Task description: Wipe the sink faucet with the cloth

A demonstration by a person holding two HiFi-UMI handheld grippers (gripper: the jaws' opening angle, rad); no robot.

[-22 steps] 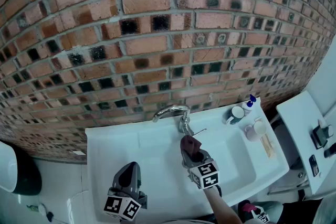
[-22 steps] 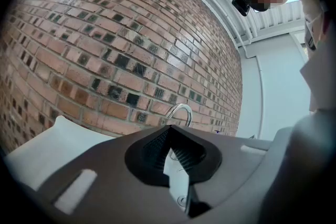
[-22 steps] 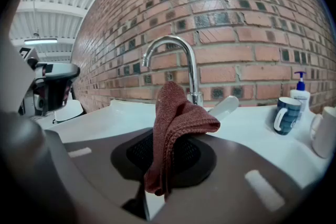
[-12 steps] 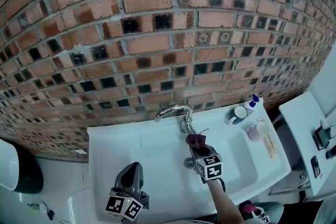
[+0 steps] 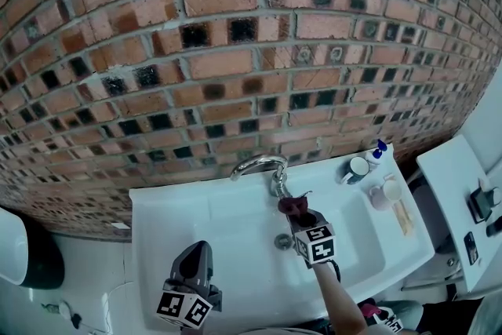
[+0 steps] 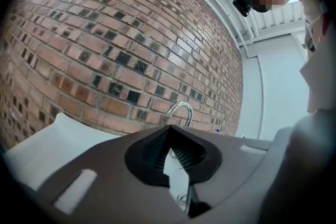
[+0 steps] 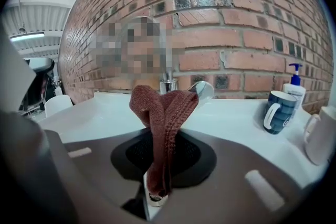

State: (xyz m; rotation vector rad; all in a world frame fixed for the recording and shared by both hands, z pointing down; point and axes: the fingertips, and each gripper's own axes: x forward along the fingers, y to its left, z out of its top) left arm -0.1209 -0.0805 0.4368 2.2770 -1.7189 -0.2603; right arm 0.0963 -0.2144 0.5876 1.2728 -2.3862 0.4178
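The right claw is squeezed tight on the red-brown cloth. The cloth sticks up past the claw's tips, I think so the soft part can rub. Just ahead of the cloth stands the faucet, at the back of the sink. The left claw is pinched closed with nothing in it. It is held back to the left, probably to keep out of the way.

In the right gripper view the cloth covers the faucet's lower stem.
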